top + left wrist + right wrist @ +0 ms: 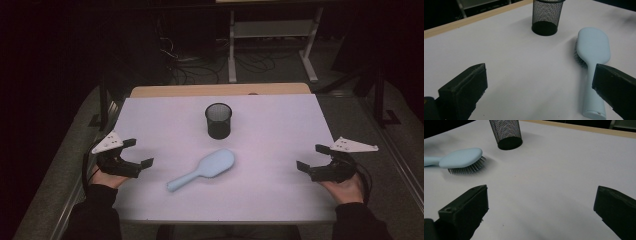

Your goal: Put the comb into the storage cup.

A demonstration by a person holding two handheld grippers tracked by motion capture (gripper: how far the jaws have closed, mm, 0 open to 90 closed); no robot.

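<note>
left hand-held gripper [135,153] at near-left edge of bench [280,125], jaws wide apart, empty. right hand-held gripper [311,157] at near-right edge, jaws spread, empty. pale blue hairbrush [205,169] flat mid-bench, bristles down, between both. black mesh cup [218,120] upright just beyond.

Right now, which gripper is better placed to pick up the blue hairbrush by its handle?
Left, probably. The hairbrush points its handle toward the left gripper, which is open and nearer; the right gripper faces the head.
</note>
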